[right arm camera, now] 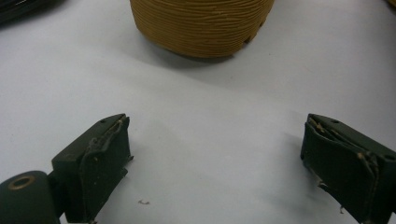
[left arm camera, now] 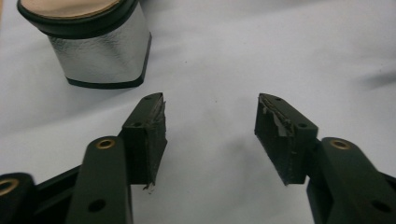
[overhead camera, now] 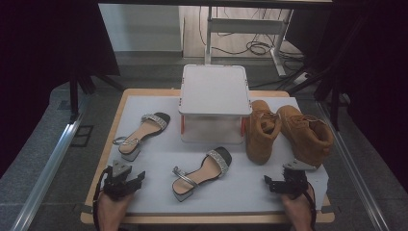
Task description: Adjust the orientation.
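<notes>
Sandal heel [left arm camera: 100, 44] just ahead-left of my left hand-held gripper [left arm camera: 210, 123] — jaws apart, empty, right hand-held gripper [right arm camera: 215, 154] wide open — boot [right arm camera: 201, 25] ahead.

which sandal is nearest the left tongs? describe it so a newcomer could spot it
Start at the white box at the back of the grey mat. Left of it lies a sandal, its silver block heel towards the left tongs. Its twin lies mid-mat in front of the box; the boots are tan, on the right.

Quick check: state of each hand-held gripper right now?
Left hand-held gripper: open, nothing between the jaws.
Right hand-held gripper: open, holding nothing.
</notes>
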The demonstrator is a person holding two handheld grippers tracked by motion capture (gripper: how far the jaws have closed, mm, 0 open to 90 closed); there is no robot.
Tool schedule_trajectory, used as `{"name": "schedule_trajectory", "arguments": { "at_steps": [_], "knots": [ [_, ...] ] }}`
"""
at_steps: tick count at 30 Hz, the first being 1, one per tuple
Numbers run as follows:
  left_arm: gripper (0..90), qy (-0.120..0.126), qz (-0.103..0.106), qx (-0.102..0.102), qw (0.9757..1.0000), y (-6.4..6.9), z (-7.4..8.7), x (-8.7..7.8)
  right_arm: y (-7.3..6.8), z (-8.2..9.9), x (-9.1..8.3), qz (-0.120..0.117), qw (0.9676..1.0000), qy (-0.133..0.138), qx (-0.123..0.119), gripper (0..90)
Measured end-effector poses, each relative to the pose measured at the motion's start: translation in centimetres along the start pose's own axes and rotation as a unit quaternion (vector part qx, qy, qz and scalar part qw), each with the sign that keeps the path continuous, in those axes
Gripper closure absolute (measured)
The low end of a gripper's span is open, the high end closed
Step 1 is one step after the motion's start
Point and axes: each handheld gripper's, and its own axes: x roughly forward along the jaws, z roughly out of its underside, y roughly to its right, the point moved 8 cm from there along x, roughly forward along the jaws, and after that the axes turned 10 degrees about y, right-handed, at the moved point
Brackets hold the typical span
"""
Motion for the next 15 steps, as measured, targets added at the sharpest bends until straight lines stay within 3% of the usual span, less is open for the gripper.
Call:
{"name": "schedule_trajectory", "arguments": {
  "at_steps": [15],
  "knots": [
    [70.8, 0.029, -0.011, -0.015, 0.9994, -1.1, -0.7, -0.6, 0.0, 0.0, 0.0, 0.0, 1.0, 0.0, 0.0, 8.3]
  ]
}}
